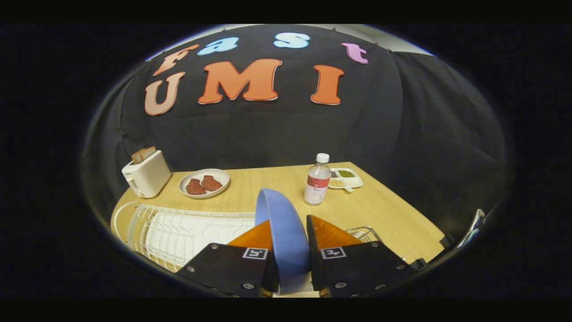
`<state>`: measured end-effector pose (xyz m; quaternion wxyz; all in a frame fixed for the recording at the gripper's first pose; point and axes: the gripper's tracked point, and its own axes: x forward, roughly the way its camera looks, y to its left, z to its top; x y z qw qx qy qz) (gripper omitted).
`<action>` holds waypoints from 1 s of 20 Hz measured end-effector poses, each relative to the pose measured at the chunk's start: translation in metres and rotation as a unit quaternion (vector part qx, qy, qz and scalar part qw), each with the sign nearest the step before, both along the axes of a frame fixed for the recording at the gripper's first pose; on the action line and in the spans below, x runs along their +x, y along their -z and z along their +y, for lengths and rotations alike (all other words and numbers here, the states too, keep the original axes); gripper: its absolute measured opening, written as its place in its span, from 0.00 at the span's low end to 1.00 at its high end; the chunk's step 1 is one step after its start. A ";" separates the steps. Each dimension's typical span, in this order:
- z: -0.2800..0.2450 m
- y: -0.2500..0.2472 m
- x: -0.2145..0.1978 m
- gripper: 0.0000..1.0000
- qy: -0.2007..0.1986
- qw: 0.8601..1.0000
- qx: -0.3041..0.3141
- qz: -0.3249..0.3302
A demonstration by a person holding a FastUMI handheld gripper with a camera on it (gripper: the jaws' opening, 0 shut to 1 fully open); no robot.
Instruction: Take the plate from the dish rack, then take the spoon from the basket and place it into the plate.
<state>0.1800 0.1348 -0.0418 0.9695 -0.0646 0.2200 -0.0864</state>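
I am clamping both orange fingers (257,235) of my gripper (288,232) on the blue plate (282,223), which is standing on edge between them, its rim running straight ahead and rising above the fingertips. The white dish rack (178,232) is lying below and to the left, and I cannot tell whether the plate is clear of it. A wire basket (364,232) is peeking out just right of the right finger; I am judging the spoon to be there, hidden. The bare table (268,179) ahead is offering room to lay the plate flat.

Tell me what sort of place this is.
Likely a staged kitchen table in a booth: a toaster with bread, a white dish rack, and a blue plate gripped on edge between the gripper fingers.
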 end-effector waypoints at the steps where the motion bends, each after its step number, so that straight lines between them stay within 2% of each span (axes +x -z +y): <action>1: 0.001 -0.002 0.001 0.28 0.001 1.000 0.001 0.001; 20: 0.016 -0.036 0.010 0.26 -0.005 0.991 -0.127 -0.037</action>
